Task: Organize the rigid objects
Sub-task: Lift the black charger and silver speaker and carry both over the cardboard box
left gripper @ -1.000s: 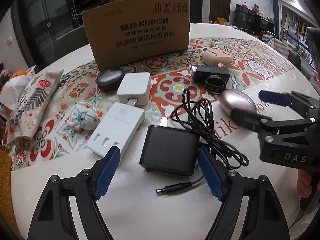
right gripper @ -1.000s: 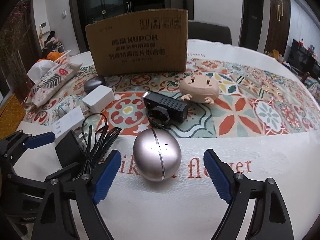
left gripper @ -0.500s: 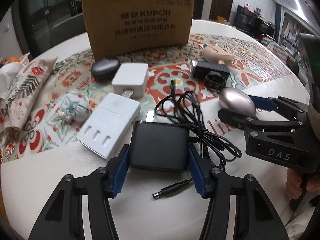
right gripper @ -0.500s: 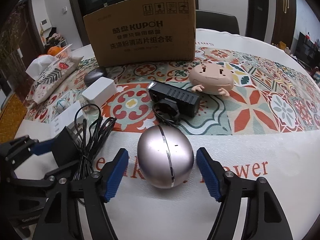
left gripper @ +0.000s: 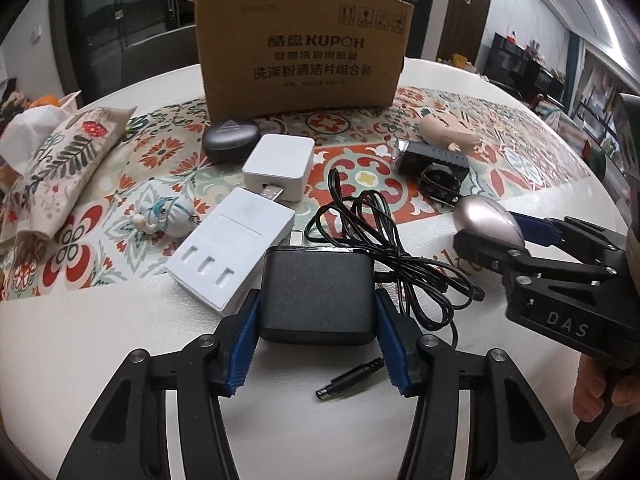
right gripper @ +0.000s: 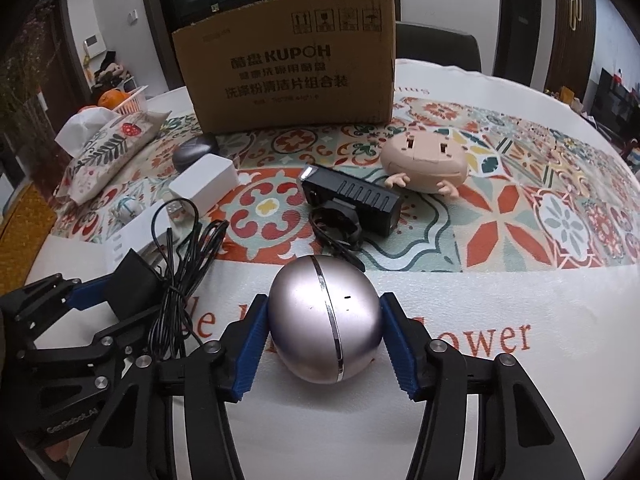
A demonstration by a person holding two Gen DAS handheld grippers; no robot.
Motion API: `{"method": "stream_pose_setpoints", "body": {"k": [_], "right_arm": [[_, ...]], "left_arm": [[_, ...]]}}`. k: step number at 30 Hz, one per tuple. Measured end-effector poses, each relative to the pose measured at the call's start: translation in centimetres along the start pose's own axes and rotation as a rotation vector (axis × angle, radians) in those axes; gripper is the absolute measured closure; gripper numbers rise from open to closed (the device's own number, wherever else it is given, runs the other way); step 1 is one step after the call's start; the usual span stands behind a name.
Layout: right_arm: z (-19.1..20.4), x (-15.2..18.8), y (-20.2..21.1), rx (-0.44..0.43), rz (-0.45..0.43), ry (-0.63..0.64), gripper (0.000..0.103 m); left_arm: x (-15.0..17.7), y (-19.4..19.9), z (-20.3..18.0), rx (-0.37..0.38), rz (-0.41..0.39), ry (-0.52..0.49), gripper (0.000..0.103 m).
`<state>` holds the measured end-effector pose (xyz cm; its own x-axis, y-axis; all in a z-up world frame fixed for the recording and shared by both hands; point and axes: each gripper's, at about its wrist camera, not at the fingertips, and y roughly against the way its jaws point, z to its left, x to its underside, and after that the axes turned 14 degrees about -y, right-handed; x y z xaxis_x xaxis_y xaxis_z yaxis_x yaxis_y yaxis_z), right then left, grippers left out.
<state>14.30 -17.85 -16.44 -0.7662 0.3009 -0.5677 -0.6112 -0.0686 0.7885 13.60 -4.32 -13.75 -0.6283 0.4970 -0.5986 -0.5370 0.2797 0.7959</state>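
Observation:
A black power adapter (left gripper: pixel 318 280) lies near the front of the table, its tangled black cable (left gripper: pixel 384 240) trailing to the right. My left gripper (left gripper: pixel 317 300) is shut on it, a blue pad pressed against each side. To its right sits a silver egg-shaped case (right gripper: pixel 320 320). My right gripper (right gripper: pixel 324 308) is closing on the case, and both blue pads touch its flanks. The left wrist view shows the same case (left gripper: pixel 484 216) between the right gripper's fingers, with a hand on the handle at the right edge.
A KUPOH cardboard box (left gripper: pixel 300 52) stands at the back. In front of it lie a dark oval case (left gripper: pixel 228 140), a white cube plug (left gripper: pixel 280 164), a white charger (left gripper: pixel 232 256), a small figurine (left gripper: pixel 160 220), a black device (right gripper: pixel 352 200) and a beige toy (right gripper: pixel 424 164). A floral tissue pouch (left gripper: pixel 52 168) lies at left.
Both grippers went from wide open to closed: the left pads came in onto the black adapter, the right pads onto the silver case. Neither object has shifted on the table.

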Motion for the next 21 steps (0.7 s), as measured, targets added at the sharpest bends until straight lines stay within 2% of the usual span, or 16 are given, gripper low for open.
{"method": "stream_pose_setpoints", "body": {"k": [9,21], "right_arm": [[0.6,-0.3,2.5,-0.008,-0.05,0.012,0.047],[1.9,-1.9,6.1,-0.02,-0.15,0.029,0.047]], "left_arm": [[-0.5,2.4,0.0,-0.047,-0.067,0.018,0.049],[-2.8,5.3,1.1,-0.102,-0.144,0.062,0.049]]}}
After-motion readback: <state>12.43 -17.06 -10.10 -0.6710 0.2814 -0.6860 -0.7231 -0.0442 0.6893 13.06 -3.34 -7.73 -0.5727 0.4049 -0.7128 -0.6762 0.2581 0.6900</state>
